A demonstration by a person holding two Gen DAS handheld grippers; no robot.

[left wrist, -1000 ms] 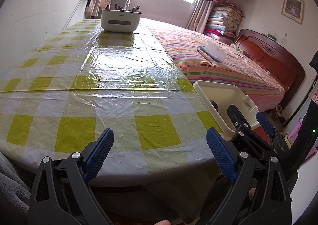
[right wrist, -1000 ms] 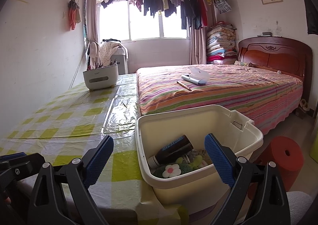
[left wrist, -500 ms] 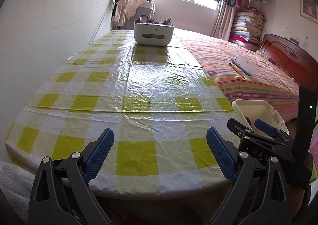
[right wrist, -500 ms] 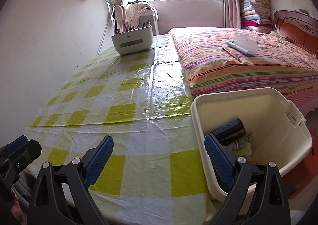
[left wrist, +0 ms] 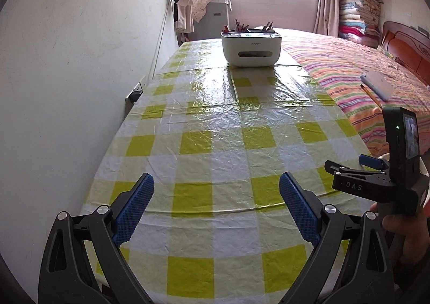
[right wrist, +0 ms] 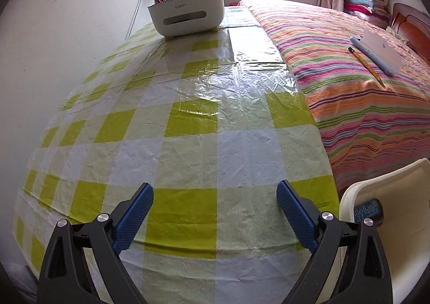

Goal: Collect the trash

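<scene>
Trash [right wrist: 367,210]: a dark cylindrical item lies inside the cream bin [right wrist: 381,183], which sits off the tabletop's near right corner, on the bed side. The right gripper [right wrist: 215,203] is the nearer one; the bin lies to its right. Its jaws stand apart and empty. The left gripper [left wrist: 216,200] hovers over the tabletop [left wrist: 228,129], jaws likewise apart and empty. No loose trash is visible on the checked cloth. At the far end stands a white organizer [left wrist: 251,47]. Judgement: collection appears complete or nearly so.
</scene>
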